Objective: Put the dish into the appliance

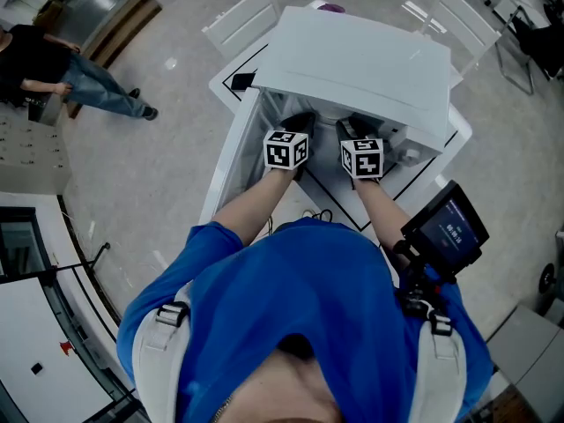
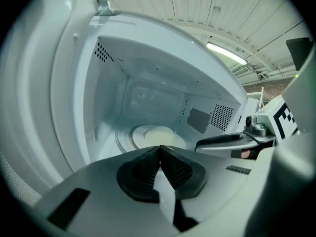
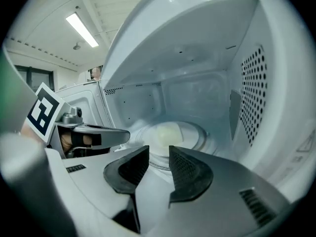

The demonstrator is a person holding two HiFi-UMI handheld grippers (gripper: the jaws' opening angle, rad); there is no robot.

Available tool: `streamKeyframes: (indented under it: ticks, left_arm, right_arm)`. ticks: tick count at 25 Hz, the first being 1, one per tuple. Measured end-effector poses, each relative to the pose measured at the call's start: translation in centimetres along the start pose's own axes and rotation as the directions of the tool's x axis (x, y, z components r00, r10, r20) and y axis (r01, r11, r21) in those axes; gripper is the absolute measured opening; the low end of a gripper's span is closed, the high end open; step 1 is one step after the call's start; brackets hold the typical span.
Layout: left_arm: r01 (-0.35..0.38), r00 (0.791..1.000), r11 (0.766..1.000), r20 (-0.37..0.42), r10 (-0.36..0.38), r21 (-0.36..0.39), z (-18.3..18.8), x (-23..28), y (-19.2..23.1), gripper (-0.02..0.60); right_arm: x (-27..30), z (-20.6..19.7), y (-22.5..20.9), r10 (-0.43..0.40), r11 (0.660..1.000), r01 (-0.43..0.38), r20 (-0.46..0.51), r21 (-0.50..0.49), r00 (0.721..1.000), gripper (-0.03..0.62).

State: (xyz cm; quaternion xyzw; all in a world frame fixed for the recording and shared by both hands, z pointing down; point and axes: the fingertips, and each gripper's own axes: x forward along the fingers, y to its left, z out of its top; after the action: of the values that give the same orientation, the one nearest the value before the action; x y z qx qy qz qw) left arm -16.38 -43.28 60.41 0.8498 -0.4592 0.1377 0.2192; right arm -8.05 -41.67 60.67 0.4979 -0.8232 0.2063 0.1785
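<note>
The white microwave point(image 1: 352, 60) stands open on a white table point(image 1: 436, 161), and both grippers reach into its mouth side by side. A pale round dish point(image 2: 155, 136) lies on the turntable inside, free of both grippers; the right gripper view shows the same dish point(image 3: 168, 132). My left gripper point(image 2: 159, 149) is shut, its black pads meeting at the tips with nothing between them. My right gripper point(image 3: 159, 154) is open by a narrow gap and holds nothing. Both sets of jaws are just short of the dish. From the head view, only the marker cubes and the gripper backs point(image 1: 295, 130) show.
The open microwave door point(image 2: 44, 107) curves along the left side. Perforated vents point(image 3: 254, 93) line the right inner wall. Two white chairs point(image 1: 242, 16) stand behind the table. A person point(image 1: 62, 73) is far off at the left. A screen device point(image 1: 445, 227) hangs at my right.
</note>
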Motion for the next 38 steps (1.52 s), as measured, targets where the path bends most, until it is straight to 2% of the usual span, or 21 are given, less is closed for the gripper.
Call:
streamKeyframes:
  ticks: [4, 7, 11, 23, 32, 38]
  left_arm:
    - [-0.008, 1.0, 1.0, 0.01, 0.008, -0.02, -0.5, -0.5, 0.4, 0.007]
    - [-0.01, 1.0, 0.999, 0.019, 0.011, -0.035, -0.8, -1.3, 0.2, 0.008]
    - [-0.021, 0.999, 0.999, 0.044, 0.023, -0.044, -0.8, -4.3, -2.0, 0.006]
    - [-0.034, 0.992, 0.995, 0.116, 0.045, -0.095, -2.5, -10.4, -6.2, 0.006]
    - [-0.015, 0.985, 0.993, 0.168, 0.034, -0.115, -2.2, -12.2, -7.6, 0.006]
    - [-0.006, 0.982, 0.992, 0.185, 0.03, -0.125, -2.3, -12.4, -8.1, 0.006]
  right_arm:
    - [0.2, -0.2, 0.4, 0.018, 1.0, -0.018, 0.003, 0.002, 1.0, 0.127]
    - [-0.3, -0.4, 0.7, 0.026, 1.0, -0.026, 0.006, 0.003, 1.0, 0.078]
    - [-3.8, -0.7, 1.4, 0.033, 0.999, -0.033, 0.028, 0.011, 0.999, 0.003]
    - [-11.1, -2.4, 2.0, 0.078, 0.996, -0.082, 0.07, 0.046, 0.995, 0.002]
    - [-13.9, -2.8, 1.7, 0.101, 0.988, -0.113, 0.104, 0.11, 0.989, 0.002]
    - [-14.6, -2.6, 2.2, 0.121, 0.984, -0.135, 0.124, 0.114, 0.985, 0.002]
